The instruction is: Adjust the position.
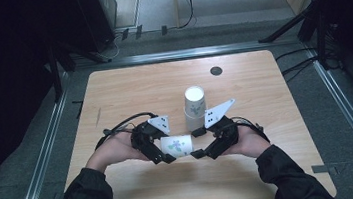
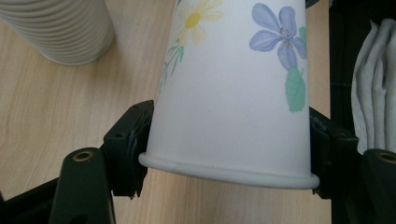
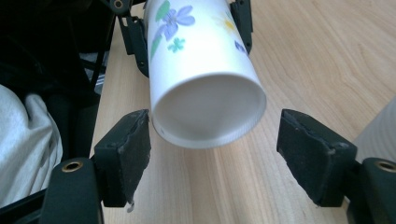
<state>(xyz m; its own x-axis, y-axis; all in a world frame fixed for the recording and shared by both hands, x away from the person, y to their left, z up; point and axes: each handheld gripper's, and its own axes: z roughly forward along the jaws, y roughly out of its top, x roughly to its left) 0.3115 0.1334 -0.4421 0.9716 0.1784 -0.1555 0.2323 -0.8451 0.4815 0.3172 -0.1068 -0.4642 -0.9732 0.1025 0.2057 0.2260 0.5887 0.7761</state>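
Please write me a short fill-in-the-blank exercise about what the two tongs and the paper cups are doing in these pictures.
1. The left tongs are shut on a flowered paper cup, gripping it near its ____.
2. The right tongs stand ____, their pads on either side of that cup's base without pressing it.
3. The held cup lies on its ____ above the wooden table.
4. Behind it stands a ____ of upside-down cups.

Missing words: rim; open; side; stack
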